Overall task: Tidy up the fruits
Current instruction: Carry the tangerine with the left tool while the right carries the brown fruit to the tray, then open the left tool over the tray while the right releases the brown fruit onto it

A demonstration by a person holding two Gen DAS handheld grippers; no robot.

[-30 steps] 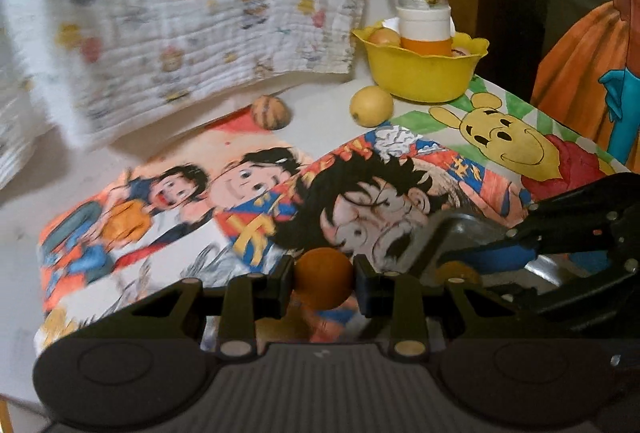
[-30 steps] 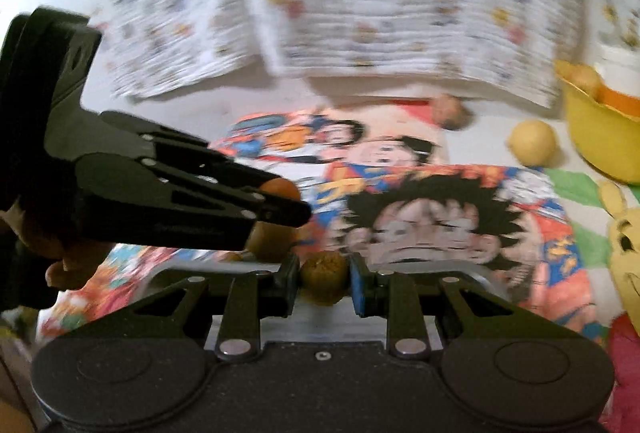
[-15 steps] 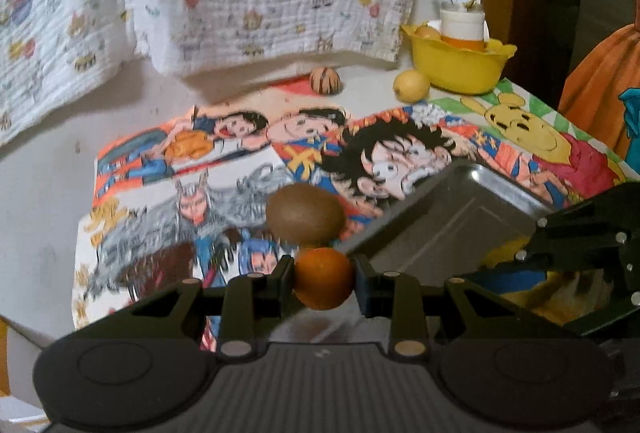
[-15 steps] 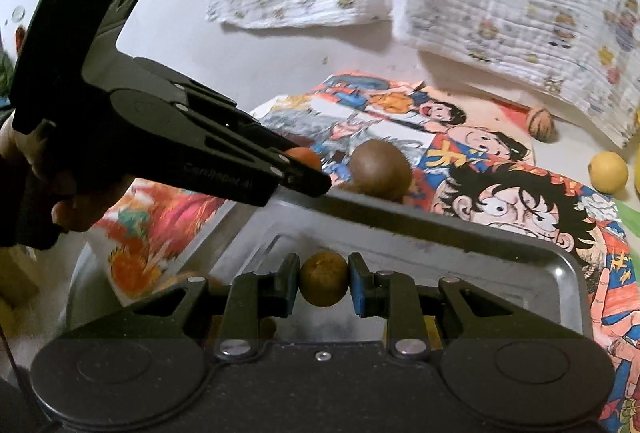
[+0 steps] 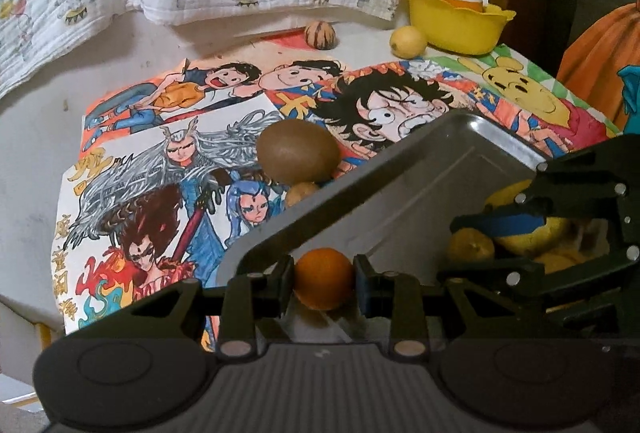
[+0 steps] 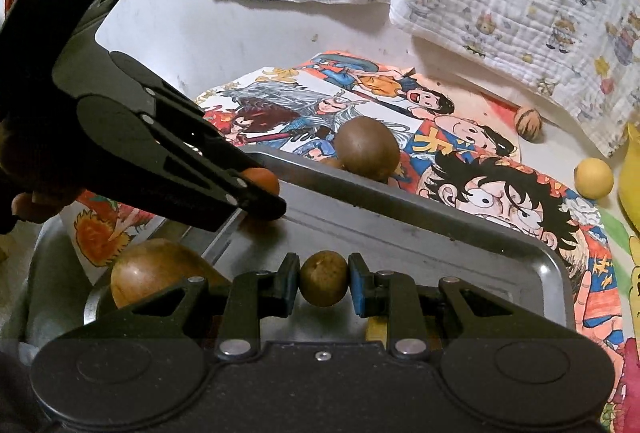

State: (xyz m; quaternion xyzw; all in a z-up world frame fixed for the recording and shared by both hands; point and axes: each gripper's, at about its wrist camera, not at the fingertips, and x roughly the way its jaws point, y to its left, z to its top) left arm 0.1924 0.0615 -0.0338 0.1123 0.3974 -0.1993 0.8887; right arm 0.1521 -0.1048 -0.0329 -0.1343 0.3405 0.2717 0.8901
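My left gripper is shut on a small orange fruit just over the near corner of a metal tray. In the right wrist view that gripper reaches in from the left with the orange fruit at the tray's far rim. My right gripper is shut on a small round brown fruit above the tray's inside. A brown kiwi lies on the cartoon cloth just beyond the tray, with a small tan fruit beside it.
Yellow fruits lie in the tray, and a brown fruit sits at its left end. At the back stand a yellow bowl, a lemon and a striped nut. Printed cloths hang on the wall.
Both grippers have moved down and across to the tray, each still shut on its fruit. The tray and the kiwi now fill the near view.
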